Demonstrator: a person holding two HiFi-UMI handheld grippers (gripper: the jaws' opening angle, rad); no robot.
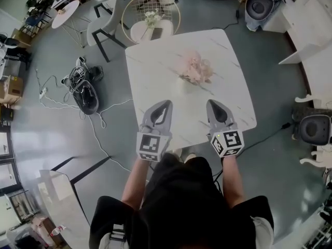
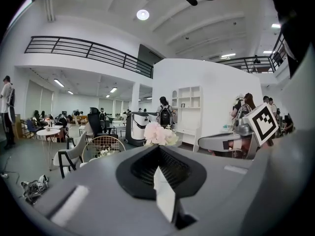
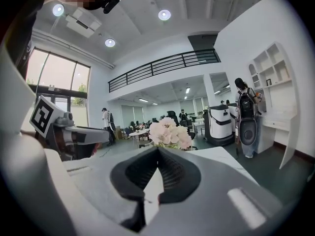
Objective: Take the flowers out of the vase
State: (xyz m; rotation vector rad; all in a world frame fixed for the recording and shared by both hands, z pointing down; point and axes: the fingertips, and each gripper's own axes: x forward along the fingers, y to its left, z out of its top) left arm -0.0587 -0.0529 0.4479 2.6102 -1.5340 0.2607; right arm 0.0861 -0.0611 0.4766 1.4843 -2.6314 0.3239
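left hand-held gripper (image 1: 166, 104) closed | right hand-held gripper (image 1: 211, 104) closed | flowers (image 1: 193, 68) in vase (image 1: 183, 85)

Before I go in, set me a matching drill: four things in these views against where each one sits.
1 flowers
2 left gripper
3 gold wire chair
4 black bag

A on the floor, left of the table
B in the vase, mid-table
C beyond the table's far edge
D over the table's near edge, jaws together

Pairs: 1-B, 2-D, 3-C, 4-A
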